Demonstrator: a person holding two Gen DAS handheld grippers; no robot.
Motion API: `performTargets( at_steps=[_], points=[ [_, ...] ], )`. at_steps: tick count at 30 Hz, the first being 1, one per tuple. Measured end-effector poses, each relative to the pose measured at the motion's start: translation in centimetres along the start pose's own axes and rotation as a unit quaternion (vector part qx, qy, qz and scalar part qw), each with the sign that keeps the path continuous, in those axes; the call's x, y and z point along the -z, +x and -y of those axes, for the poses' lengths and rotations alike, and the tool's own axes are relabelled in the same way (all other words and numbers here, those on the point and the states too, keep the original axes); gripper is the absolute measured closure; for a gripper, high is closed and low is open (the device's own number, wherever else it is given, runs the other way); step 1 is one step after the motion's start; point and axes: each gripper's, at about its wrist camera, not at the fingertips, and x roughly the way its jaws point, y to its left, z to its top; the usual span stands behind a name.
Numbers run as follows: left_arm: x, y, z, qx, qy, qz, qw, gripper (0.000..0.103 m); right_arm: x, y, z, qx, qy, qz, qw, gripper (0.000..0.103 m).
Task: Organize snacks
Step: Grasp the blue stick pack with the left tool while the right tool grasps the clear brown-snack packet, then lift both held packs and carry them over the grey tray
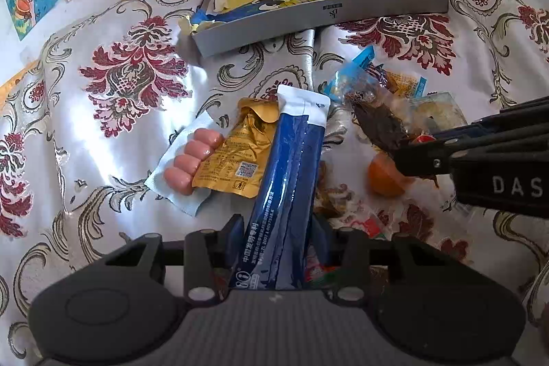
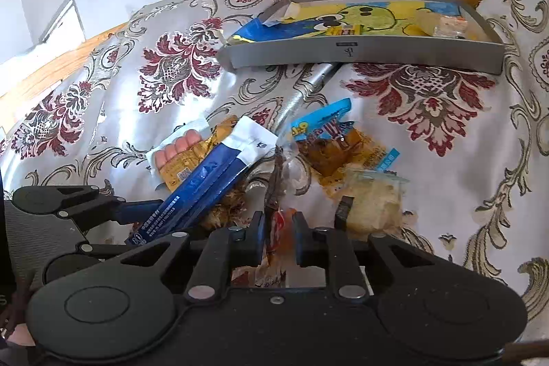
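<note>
Grey, the shallow cardboard tray (image 2: 360,52) holds only a few packets; most snacks lie loose on the patterned bedspread (image 1: 113,33). Left hand-held gripper (image 1: 279,228) clamps the long blue foil sachet (image 1: 291,167); right hand-held gripper (image 2: 279,222) pinches a clear-wrapped dark snack (image 2: 274,191).

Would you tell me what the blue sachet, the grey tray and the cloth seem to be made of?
Blue sachet: glossy plastic or foil laminate, judging by its streaky highlights and flat sealed white end.
Grey tray: matte grey walls with crisp edges, perhaps painted metal or card; unclear.
Cloth: satiny woven fabric, shiny in the folds.
</note>
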Motion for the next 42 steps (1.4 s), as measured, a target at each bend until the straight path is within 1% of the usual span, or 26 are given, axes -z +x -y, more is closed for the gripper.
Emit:
performTargets(
  at_steps=[2, 6, 8, 9, 10, 14, 17, 20, 22, 28, 34, 38, 42],
  points=[
    [0.0, 0.0, 0.0, 0.002, -0.004, 0.000, 1.0000, 0.059, 0.0, 0.1, -0.2, -0.001, -0.005, 0.002, 1.000, 0.082],
    [0.1, -0.2, -0.2, 0.013, -0.017, 0.000, 0.9998, 0.064, 0.0, 0.4, -0.3, -0.001, -0.010, 0.004, 1.000, 0.081],
    [0.1, -0.2, -0.2, 0.016, -0.018, 0.001, 0.9997, 0.066, 0.1, 0.5, -0.3, -0.001, -0.014, 0.003, 1.000, 0.084],
    [0.2, -0.3, -0.2, 0.017, -0.019, 0.002, 0.9997, 0.067, 0.1, 0.5, -0.4, -0.001, -0.018, 0.002, 1.000, 0.089],
    [0.2, -0.3, -0.2, 0.018, -0.021, 0.002, 0.9996, 0.068, 0.1, 0.6, -0.6, 0.001, -0.025, 0.002, 1.000, 0.092],
    [0.3, -0.6, -0.4, 0.025, -0.032, 0.003, 0.9992, 0.072, 0.4, 0.3, -1.7, 0.021, -0.073, 0.011, 0.997, 0.093],
    [0.3, -1.0, -0.6, 0.034, -0.041, 0.005, 0.9986, 0.075, 0.6, -0.2, -2.7, 0.046, -0.121, 0.029, 0.991, 0.093],
    [0.4, -1.4, -0.8, 0.042, -0.047, 0.008, 0.9980, 0.076, 0.9, -0.7, -3.8, 0.073, -0.179, 0.052, 0.980, 0.093],
    [0.5, -1.8, -0.9, 0.044, -0.048, 0.012, 0.9978, 0.076, 1.0, -0.9, -4.2, 0.083, -0.200, 0.061, 0.974, 0.094],
    [0.7, -3.0, -1.1, 0.050, -0.046, 0.028, 0.9973, 0.077, 1.0, -1.5, -4.4, 0.107, -0.221, 0.083, 0.966, 0.094],
    [0.5, -3.9, -1.5, 0.048, -0.060, 0.053, 0.9957, 0.077, 0.8, -2.7, -4.4, 0.129, -0.224, 0.121, 0.958, 0.094],
    [-0.3, -4.2, -2.0, 0.045, -0.082, 0.071, 0.9931, 0.077, 0.4, -3.4, -4.2, 0.135, -0.223, 0.146, 0.954, 0.093],
    [-2.2, -4.3, -2.5, 0.043, -0.100, 0.093, 0.9897, 0.077, -0.7, -3.9, -3.9, 0.140, -0.231, 0.173, 0.947, 0.093]
  ],
)
